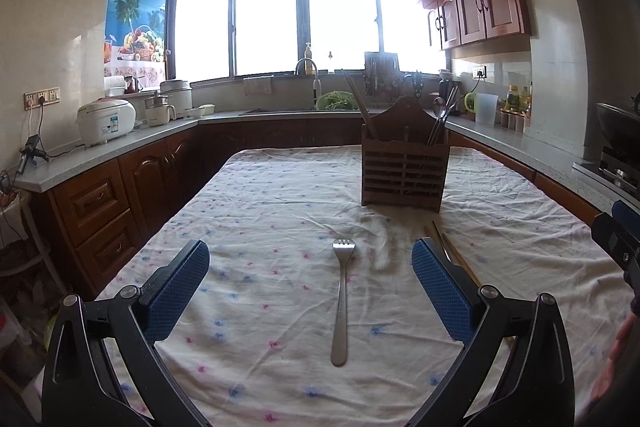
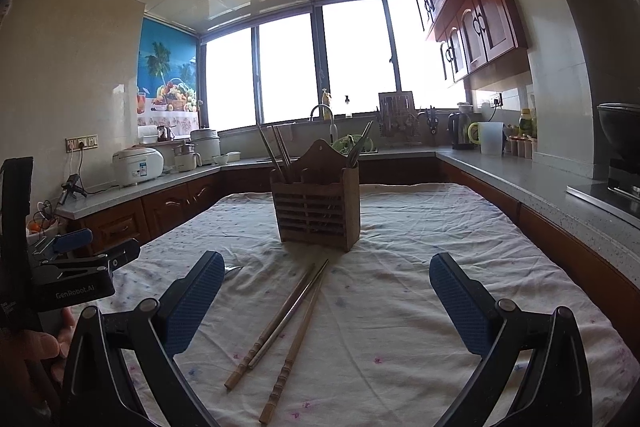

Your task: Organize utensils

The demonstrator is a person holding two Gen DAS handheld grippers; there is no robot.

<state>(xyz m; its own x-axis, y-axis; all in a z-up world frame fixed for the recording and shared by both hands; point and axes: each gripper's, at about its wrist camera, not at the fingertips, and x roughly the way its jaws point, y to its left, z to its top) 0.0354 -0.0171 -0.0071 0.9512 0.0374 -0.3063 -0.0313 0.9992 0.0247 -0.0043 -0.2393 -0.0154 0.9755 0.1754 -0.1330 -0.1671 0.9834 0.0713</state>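
Left gripper is hanging wide open w/ the steel fork lying btwn its fingers. Right gripper is gaping empty over loose chopsticks on the tablecloth. Both probably lining up pickups for the wooden caddy, already holding some utensils.

Table w/ wrinkled white floral cloth. On it: metal fork near front, tines twd far end; wooden slatted utensil holder upright farther back; chopsticks, 2 wooden + 1 metal, lying loose, crossing, in front of holder.
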